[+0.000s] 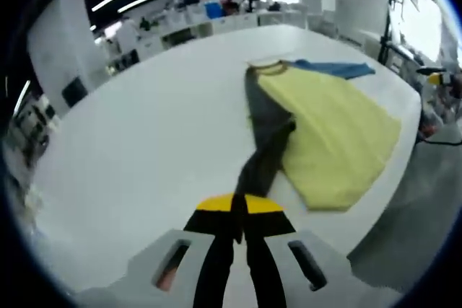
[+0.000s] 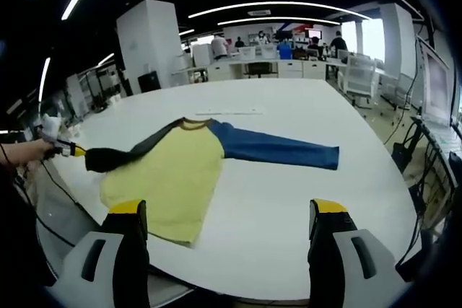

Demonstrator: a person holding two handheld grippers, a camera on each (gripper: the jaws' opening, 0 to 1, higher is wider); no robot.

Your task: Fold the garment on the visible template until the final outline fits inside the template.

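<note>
A: Where is the garment (image 2: pixel 177 171) located?

B: It is laid flat on the white table (image 2: pixel 289 200), near the table's left edge in the right gripper view. The yellow body is spread toward the near edge. The blue sleeve (image 2: pixel 278 146) is extended flat toward the table's right side.

A: How is the left gripper (image 1: pixel 238 214) set?

B: Its jaws are clenched on the end of the dark grey sleeve (image 1: pixel 263 153). The sleeve is drawn out from the garment's shoulder, with a twist along its length. In the right gripper view the same gripper (image 2: pixel 70 151) is seen at the table's left edge, with the sleeve stretched to it.

A: And the right gripper (image 2: pixel 229 239)?

B: Its jaws are spread wide apart, and nothing is held between them. It is positioned at the near table edge, just beside the garment's hem.

A: Is a template distinguishable?

B: It cannot be told.
</note>
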